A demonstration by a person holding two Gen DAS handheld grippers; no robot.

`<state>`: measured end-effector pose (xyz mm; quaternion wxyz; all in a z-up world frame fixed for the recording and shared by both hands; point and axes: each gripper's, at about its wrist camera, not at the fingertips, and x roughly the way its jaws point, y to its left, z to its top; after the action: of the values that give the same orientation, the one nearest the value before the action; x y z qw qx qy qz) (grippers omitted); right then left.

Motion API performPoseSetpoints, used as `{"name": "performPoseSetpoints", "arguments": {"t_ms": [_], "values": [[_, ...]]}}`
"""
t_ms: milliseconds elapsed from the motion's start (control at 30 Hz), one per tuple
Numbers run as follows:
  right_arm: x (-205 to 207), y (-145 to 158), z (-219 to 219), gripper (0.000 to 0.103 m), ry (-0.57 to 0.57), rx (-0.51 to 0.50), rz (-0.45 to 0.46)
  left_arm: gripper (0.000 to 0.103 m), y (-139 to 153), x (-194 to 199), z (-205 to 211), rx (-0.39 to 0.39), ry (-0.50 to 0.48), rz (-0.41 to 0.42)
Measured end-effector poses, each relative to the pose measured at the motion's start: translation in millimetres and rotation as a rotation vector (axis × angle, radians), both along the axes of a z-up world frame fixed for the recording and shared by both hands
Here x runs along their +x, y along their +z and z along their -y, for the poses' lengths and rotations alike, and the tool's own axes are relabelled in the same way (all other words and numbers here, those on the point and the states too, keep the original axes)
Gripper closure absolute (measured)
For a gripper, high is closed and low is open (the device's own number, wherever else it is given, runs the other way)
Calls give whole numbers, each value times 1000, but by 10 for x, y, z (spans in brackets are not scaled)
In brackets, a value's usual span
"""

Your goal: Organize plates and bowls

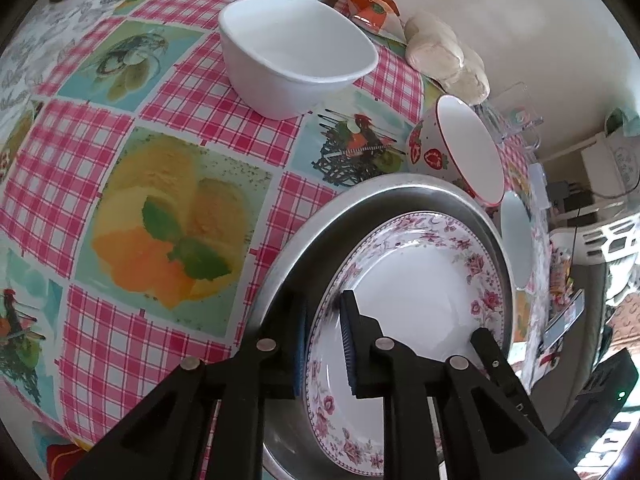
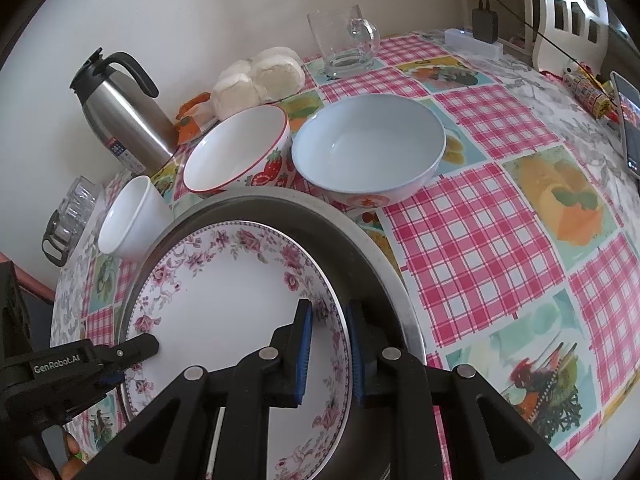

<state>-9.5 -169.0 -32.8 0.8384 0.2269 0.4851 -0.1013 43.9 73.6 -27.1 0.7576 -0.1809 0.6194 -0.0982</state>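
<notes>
A floral plate (image 1: 412, 280) (image 2: 224, 300) with pink roses on its rim lies inside a round metal tray (image 1: 320, 216) (image 2: 360, 240). My left gripper (image 1: 324, 340) straddles the plate's near-left rim, blue pads shut on it. My right gripper (image 2: 330, 346) clamps the opposite rim, one pad inside and one outside. Each gripper shows in the other's view: the left gripper (image 2: 138, 352) at the plate's left edge, the right gripper (image 1: 486, 344) at its right. Beyond the tray stand a white bowl (image 1: 296, 52) (image 2: 128, 220), a strawberry bowl (image 1: 460, 152) (image 2: 236, 148) and a pale blue bowl (image 2: 368, 144).
A steel thermos (image 2: 120, 116), bread rolls (image 2: 260, 76) and a glass mug (image 2: 348, 40) stand along the wall. A phone (image 2: 630, 128) lies at the far right table edge. A glass cup (image 2: 72, 212) sits at the left. Checked tablecloth (image 2: 480, 248) stretches right of the tray.
</notes>
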Motion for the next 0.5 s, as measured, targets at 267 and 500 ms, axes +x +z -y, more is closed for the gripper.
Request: {"name": "performPoseSetpoints", "arguments": {"t_ms": [267,500], "values": [[0,15,12,83,9,0,-28,84,2,0,163,68,-25,-8],[-9,41,36,83,11,2,-40,80,-12,35,308,102,-37,-11]]}}
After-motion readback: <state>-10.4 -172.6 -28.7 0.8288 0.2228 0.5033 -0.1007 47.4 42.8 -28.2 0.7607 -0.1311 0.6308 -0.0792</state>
